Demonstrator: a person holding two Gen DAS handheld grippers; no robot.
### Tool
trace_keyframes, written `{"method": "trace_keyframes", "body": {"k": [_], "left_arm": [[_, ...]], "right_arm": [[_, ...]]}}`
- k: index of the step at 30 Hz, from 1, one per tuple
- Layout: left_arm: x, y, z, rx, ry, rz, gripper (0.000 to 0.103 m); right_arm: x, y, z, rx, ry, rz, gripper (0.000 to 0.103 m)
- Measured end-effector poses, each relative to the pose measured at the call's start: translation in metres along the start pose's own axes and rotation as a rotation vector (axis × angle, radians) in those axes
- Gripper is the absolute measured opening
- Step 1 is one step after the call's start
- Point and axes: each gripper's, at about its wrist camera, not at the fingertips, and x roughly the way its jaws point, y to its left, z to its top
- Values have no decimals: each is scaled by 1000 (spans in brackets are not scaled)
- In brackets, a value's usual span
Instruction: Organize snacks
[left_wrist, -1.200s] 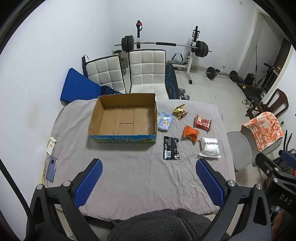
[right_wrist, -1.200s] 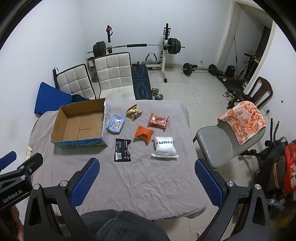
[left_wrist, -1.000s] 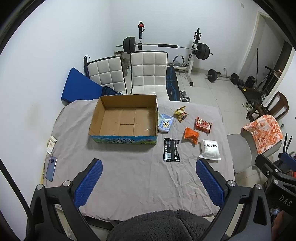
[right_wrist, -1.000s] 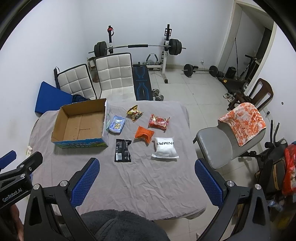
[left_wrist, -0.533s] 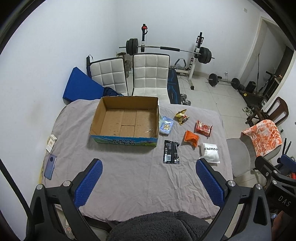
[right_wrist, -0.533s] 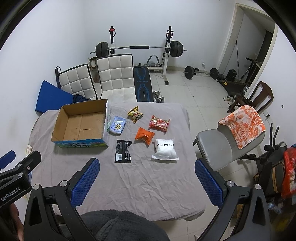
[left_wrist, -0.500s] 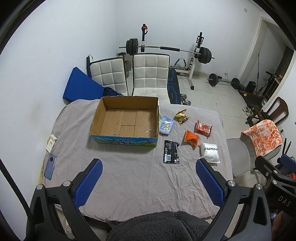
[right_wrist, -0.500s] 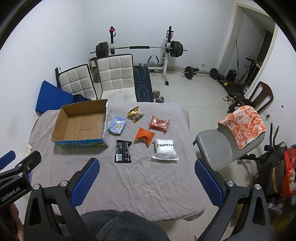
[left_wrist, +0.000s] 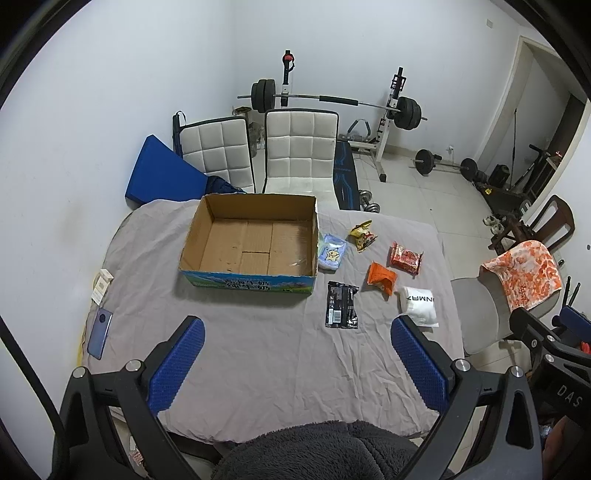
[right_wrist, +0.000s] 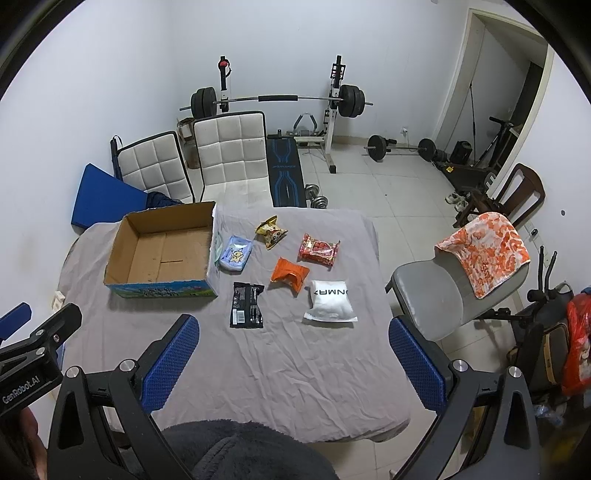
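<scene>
Table (left_wrist: 258, 354) under wrinkled grey cloth; gym room, barbell rack (left_wrist: 332, 99) at the far wall. Cardboard box (left_wrist: 251, 243) on the table's left part, nothing inside. Six snack packets lie right of it, the light-blue one (left_wrist: 332, 254) just beside its wall. Near half of cloth bare. Left gripper (left_wrist: 295, 354) and right gripper (right_wrist: 291, 350) both spread wide, holding nothing. Only left view shows phone (left_wrist: 99, 332) at table's left edge.

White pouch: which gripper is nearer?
Right. The right gripper is held back from the white pouch, which lies ahead between its open fingers. The left gripper sits further left, with the pouch off by its right finger.
</scene>
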Motion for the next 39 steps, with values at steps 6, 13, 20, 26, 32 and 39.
{"method": "trace_keyframes", "body": {"k": [6, 13, 20, 26, 32, 39], "left_arm": [[-2, 1, -1, -6, -4, 0, 103], [-3, 4, -3, -9, -9, -2, 103], [-3, 5, -4, -6, -13, 0, 103], [-5, 9, -5, -8, -17, 7, 103], [-7, 16, -5, -13, -25, 14, 103], [-4, 15, -5, 3, -23, 13, 103]], "right_arm": [[-2, 3, 3, 0, -1, 6, 103], [-4, 5, 1, -1, -9, 10, 103], [-5, 6, -4, -5, -14, 19, 103], [-7, 5, -7, -8, -19, 31, 103], [-7, 4, -7, -10, -26, 42, 103], [0, -1, -8, 2, -18, 54, 103]]}}
